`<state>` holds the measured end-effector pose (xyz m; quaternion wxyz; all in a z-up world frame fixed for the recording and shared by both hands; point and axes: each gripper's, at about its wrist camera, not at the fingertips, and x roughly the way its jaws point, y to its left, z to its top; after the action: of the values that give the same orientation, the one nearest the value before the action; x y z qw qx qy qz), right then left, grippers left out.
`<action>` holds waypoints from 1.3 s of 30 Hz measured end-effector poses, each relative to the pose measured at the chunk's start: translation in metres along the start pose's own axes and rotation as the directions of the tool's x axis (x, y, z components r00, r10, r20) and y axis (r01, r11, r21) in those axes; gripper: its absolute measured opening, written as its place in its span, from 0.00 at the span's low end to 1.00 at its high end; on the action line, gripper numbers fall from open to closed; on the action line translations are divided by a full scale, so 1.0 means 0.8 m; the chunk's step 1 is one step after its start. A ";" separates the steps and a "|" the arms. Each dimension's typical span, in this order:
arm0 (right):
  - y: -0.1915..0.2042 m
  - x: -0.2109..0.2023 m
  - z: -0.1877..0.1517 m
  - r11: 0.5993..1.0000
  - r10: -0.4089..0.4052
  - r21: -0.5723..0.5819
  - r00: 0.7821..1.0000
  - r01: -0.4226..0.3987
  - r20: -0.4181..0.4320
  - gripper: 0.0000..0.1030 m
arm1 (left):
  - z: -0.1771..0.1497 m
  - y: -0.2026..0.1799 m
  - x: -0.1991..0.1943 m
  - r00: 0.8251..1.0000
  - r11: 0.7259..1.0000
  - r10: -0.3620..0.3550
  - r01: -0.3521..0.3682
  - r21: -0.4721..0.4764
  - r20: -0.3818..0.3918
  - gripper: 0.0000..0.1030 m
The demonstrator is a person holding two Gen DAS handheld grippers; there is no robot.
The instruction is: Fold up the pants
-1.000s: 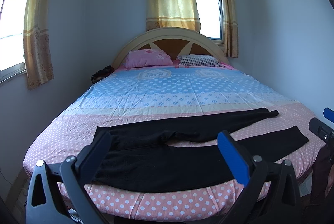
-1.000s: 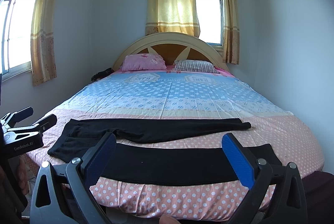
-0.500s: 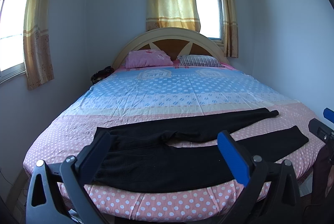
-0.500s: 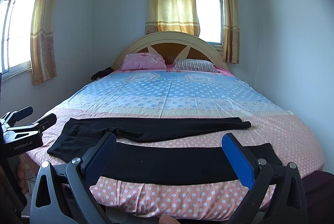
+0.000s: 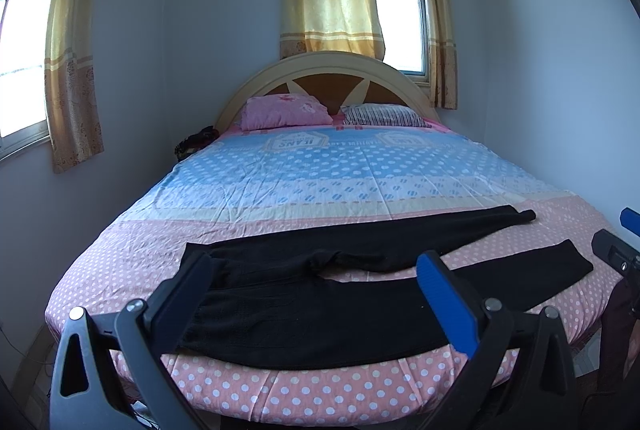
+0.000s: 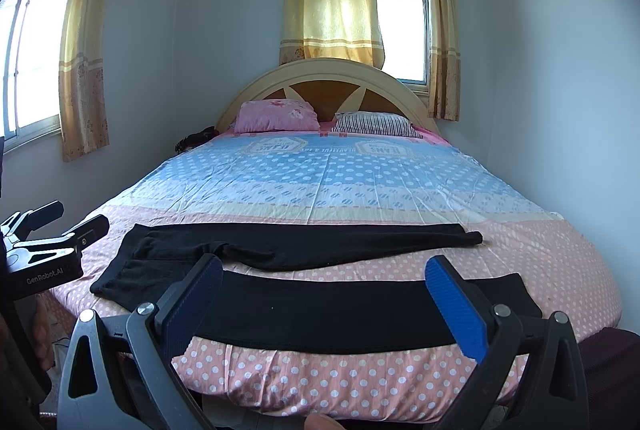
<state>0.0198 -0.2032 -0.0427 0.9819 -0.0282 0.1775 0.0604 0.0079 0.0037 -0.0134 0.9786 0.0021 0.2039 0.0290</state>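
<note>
Across the near end of the bed point(image 5: 320, 189), on the pink polka-dot part of the sheet, we see the black pants point(image 5: 320, 310) laid flat, waist to the left and the two legs spread apart toward the right, the nearer leg along the mattress edge. We hold the left gripper point(image 5: 320, 294) above the waist end with its blue-padded fingers point(image 5: 448, 306) spread wide and nothing between them. The right gripper point(image 6: 324, 294) hangs likewise splayed and empty over the nearer leg, neither tool touching the cloth, while two pillows point(image 6: 276, 115) lie by the headboard point(image 6: 328, 77).
</note>
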 end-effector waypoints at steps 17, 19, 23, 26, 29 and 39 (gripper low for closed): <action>0.000 0.005 -0.003 1.000 -0.001 -0.001 1.000 0.001 -0.006 0.99 | -0.003 0.003 0.003 1.000 1.000 0.001 -0.001 0.002 -0.006 1.00; -0.002 0.007 -0.006 1.000 -0.003 -0.002 1.000 0.003 -0.006 0.99 | -0.005 0.005 0.005 1.000 1.000 0.001 -0.001 0.003 -0.011 1.00; -0.014 0.020 -0.011 1.000 0.029 -0.002 0.999 -0.029 -0.029 0.99 | -0.009 0.013 0.018 1.000 1.000 0.008 -0.007 0.014 -0.023 1.00; -0.032 0.046 -0.018 1.000 0.021 0.018 0.998 -0.020 -0.062 0.99 | -0.009 0.039 0.050 0.997 0.998 0.060 -0.059 0.019 -0.046 1.00; -0.056 0.084 -0.025 0.999 0.013 0.033 0.994 -0.010 -0.111 0.99 | -0.003 0.092 0.100 0.986 0.989 0.149 -0.150 0.000 -0.077 1.00; -0.172 0.259 -0.028 0.995 -0.040 0.078 0.942 0.070 -0.334 0.69 | -0.002 0.241 0.286 0.911 0.948 0.317 -0.312 0.064 -0.265 0.99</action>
<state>0.2222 -0.3191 -0.1320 0.9396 0.0005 0.3418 0.0193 0.2061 0.2091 -0.1033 0.9237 0.0407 0.3335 0.1839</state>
